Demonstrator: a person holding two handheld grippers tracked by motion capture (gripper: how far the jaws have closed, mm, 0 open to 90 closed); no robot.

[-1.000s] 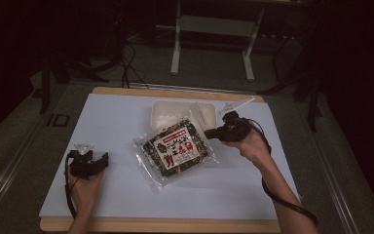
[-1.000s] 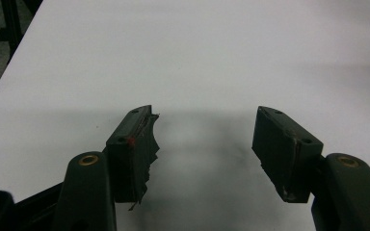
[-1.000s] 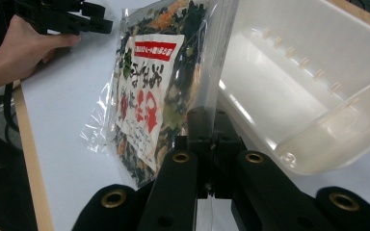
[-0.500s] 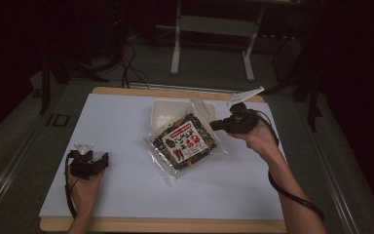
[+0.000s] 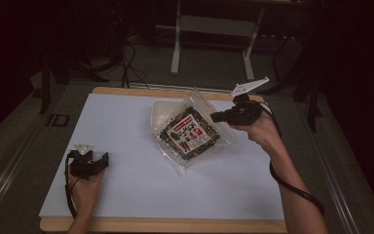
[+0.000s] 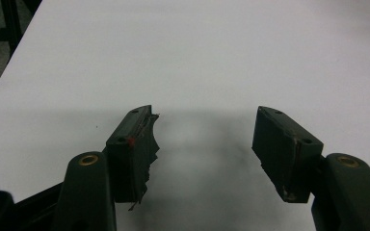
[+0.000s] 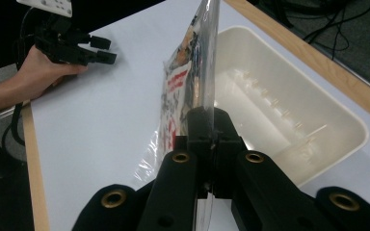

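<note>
A clear plastic snack bag (image 5: 191, 134) with a dark printed label hangs tilted above the white table, partly over a white tray (image 5: 161, 113). My right gripper (image 5: 215, 117) is shut on the bag's right edge. In the right gripper view the jaws pinch the clear film of the bag (image 7: 191, 72) edge-on, with the white tray (image 7: 318, 115) just beyond it. My left gripper (image 5: 104, 160) rests low on the table at the left in a hand, jaws open. In the left gripper view its fingers (image 6: 132, 144) stand wide apart over bare white table.
The white table sheet (image 5: 126, 126) lies on a wooden board (image 5: 165, 225) whose edge shows at front and back. Dark floor, cables and a metal stand leg (image 5: 176, 39) lie beyond the far edge.
The right gripper has lifted the bag and carried it toward the far side, over the tray; the bag now hangs more tilted. The left gripper has stayed in place.
</note>
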